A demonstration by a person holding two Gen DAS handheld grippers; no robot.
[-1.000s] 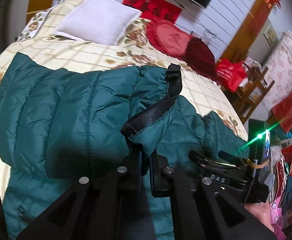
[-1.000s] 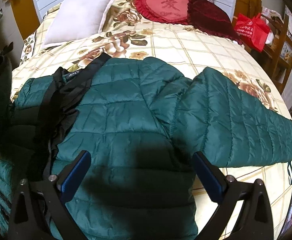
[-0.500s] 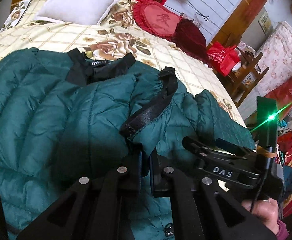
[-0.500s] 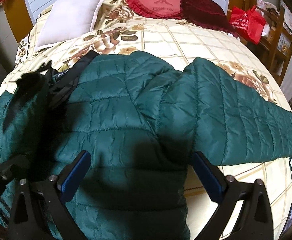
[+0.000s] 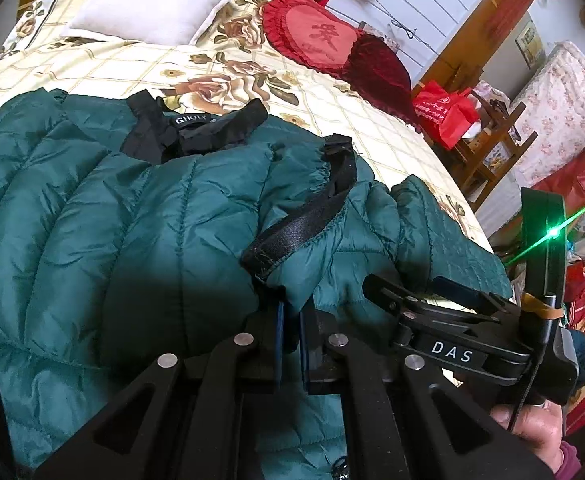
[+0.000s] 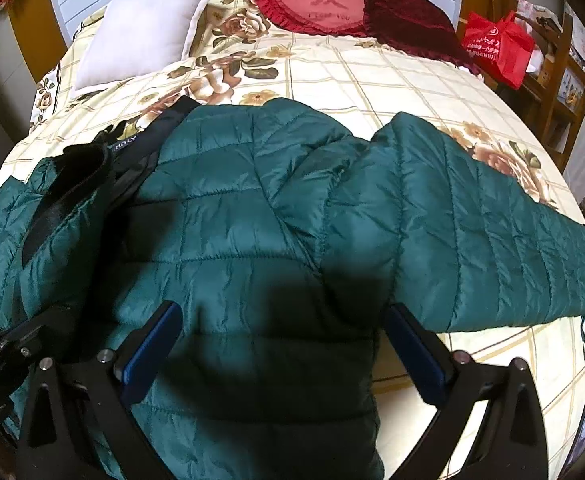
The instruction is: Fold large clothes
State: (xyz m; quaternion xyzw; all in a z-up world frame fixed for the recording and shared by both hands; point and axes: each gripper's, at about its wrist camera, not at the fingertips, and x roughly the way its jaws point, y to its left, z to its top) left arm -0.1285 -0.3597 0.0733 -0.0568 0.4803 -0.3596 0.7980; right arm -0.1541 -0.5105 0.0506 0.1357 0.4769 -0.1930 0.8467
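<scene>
A dark green quilted puffer jacket [image 6: 252, 240] lies spread on the bed [image 6: 372, 80], collar toward the pillows, its body facing the person. The left gripper [image 5: 288, 332] is clamped on the end of the jacket's left sleeve [image 5: 196, 216], just below the black elastic cuff [image 5: 304, 228], and holds that sleeve folded across the chest. The right gripper [image 6: 280, 344] hovers over the lower body of the jacket with its blue pads [image 6: 152, 348] set wide and nothing between them. The right sleeve [image 6: 472, 232] lies stretched out to the side, flat on the floral bedspread.

The jacket looks light and puffy, with a slick nylon shell. It will probably compress easily under the pads, spring back once released, and slide over itself, so folded layers may creep apart. The padding gives a soft, thick bite; a pinch in the middle of a panel would likely catch only the outer shell. Firmer places to take hold appear to be the bound cuff edges, the stitched quilting seams, the hem and the black collar [image 5: 196, 128]. For the outstretched sleeve, the cuff end seems the natural grip.
</scene>
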